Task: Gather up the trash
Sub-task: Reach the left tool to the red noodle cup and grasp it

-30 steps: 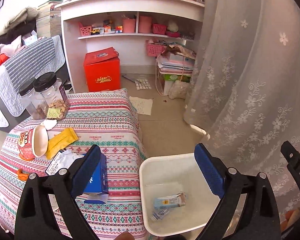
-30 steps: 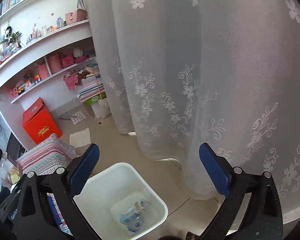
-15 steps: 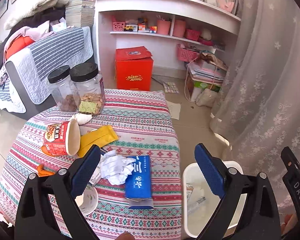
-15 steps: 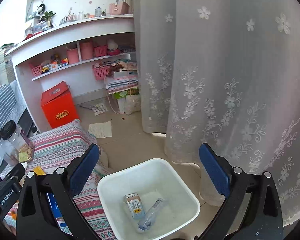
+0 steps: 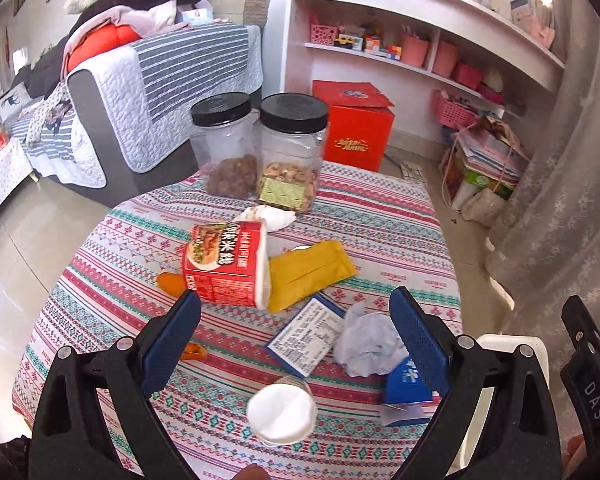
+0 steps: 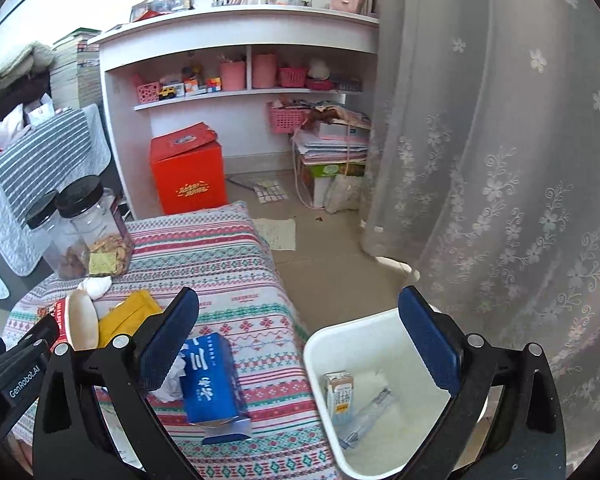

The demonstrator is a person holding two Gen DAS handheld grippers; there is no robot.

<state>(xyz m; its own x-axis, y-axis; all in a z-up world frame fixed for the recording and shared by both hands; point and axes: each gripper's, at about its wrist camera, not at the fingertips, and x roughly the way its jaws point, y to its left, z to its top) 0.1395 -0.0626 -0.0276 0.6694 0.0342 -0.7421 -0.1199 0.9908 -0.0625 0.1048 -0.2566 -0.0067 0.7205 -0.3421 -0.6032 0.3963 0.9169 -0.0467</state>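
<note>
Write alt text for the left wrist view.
The open left gripper hovers over a patterned tablecloth strewn with trash: a red noodle cup on its side, a yellow packet, crumpled tissue. Two black-lidded jars stand behind.

Two jars (image 5: 260, 148) stand behind the noodle cup (image 5: 224, 264) on the table (image 5: 380, 216); bin (image 6: 380, 400) right of it.

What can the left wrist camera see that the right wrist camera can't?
Only the left wrist view shows the white cup, the printed leaflet and the front of the red snack tub. Only the right wrist view looks into the white bin, at a small carton and a crushed bottle. Both show the two jars, yellow packet, crumpled tissue and blue tissue box.
</note>
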